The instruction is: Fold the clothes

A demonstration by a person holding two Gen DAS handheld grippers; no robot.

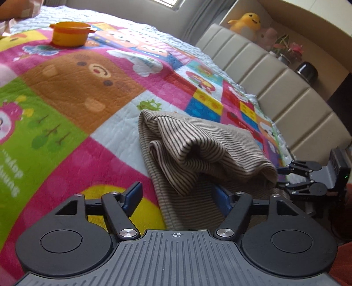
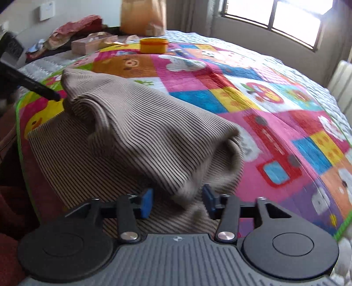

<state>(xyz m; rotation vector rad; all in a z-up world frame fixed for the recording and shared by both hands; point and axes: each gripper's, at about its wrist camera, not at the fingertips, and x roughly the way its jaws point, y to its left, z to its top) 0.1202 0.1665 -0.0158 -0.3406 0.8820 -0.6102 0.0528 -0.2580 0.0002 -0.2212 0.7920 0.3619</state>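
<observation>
A beige shirt with thin dark stripes lies on the colourful quilt, its top layer doubled back in a loose, puffed fold. My left gripper is open over the shirt's near edge; a hanging flap sits between its blue pads without being pinched. In the right wrist view the same shirt fills the middle. My right gripper is open, a blurred lobe of cloth drooping between its pads. The right gripper also shows at the shirt's right end. A dark finger of the left gripper reaches the shirt's far corner.
An orange pot stands far back on the quilt, also seen as the orange pot. A padded beige headboard runs along the right with a yellow plush toy behind it. A paper bag and a pink box sit at the bed's far side.
</observation>
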